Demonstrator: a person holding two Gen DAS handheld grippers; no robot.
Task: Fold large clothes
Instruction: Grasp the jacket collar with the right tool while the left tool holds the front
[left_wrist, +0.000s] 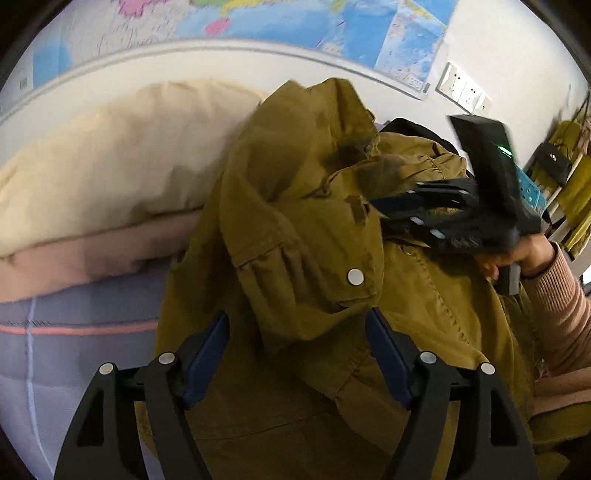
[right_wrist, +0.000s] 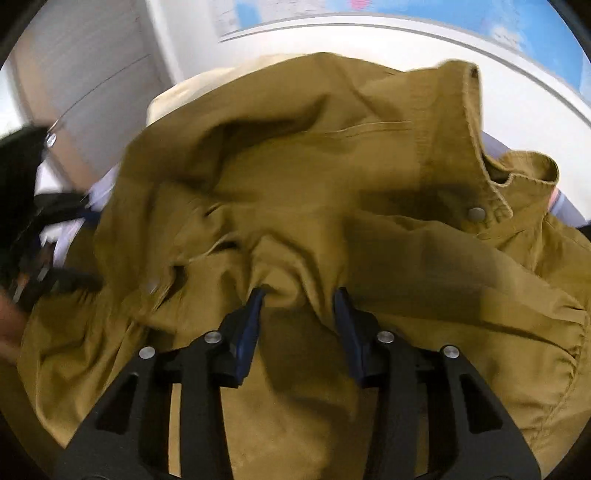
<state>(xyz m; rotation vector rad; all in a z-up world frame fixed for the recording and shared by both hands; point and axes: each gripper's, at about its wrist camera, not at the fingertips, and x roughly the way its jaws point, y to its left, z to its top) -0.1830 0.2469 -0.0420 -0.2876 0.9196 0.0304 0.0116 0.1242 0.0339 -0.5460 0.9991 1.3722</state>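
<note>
An olive jacket (left_wrist: 317, 229) lies bunched on the bed (left_wrist: 74, 350); the left claw (left_wrist: 297, 332) hovers above it, jaws wide apart and empty. The right claw (right_wrist: 299, 295) stands half-open around a pinched ridge of cloth. Gripping seams, not loose bulk, should give a cleaner fold.

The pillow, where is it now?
In the left wrist view the pillow lies at upper left, below the map, left of the jacket.
</note>
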